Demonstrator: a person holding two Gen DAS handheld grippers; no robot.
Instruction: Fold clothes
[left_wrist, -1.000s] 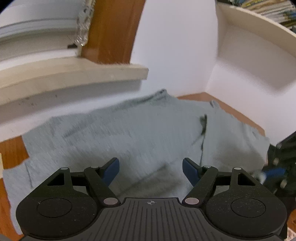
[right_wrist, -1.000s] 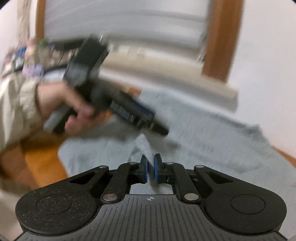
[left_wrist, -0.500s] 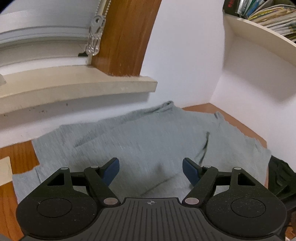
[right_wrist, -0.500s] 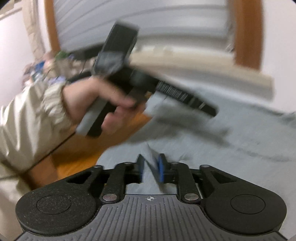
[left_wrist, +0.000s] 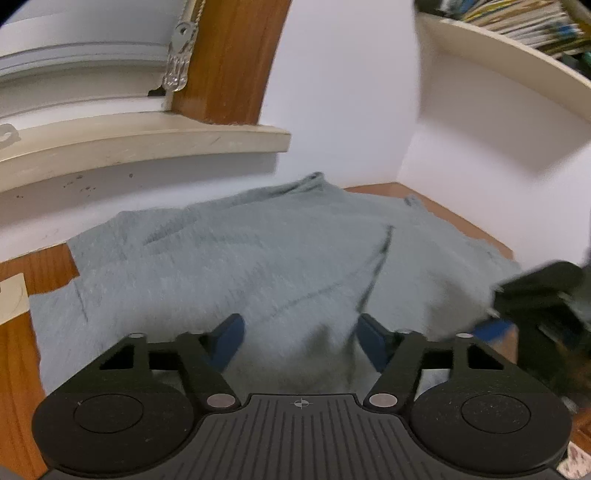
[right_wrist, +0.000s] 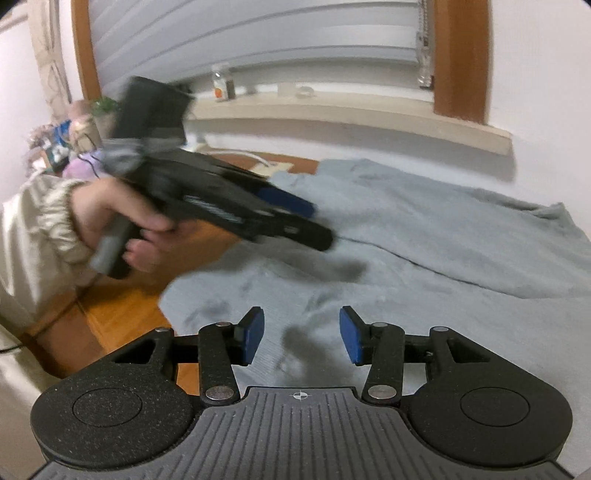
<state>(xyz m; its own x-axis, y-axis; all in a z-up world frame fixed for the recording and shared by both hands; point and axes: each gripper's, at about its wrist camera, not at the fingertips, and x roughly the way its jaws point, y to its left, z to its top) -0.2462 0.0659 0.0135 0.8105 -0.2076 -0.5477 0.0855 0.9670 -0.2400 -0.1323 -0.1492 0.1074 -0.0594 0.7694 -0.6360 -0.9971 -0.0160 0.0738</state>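
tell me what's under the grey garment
The grey garment lies on a wooden surface, which shows past its edges. Anything directly beneath the cloth is covered.

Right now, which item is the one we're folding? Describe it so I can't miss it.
Find the wooden table below the cream window sill. Spread across it lies the grey knit garment, soft and rumpled. It is the only cloth there, with both open grippers above it.

The garment (left_wrist: 258, 266) lies on the floor (left_wrist: 14, 354) below the windowsill (left_wrist: 140, 144).
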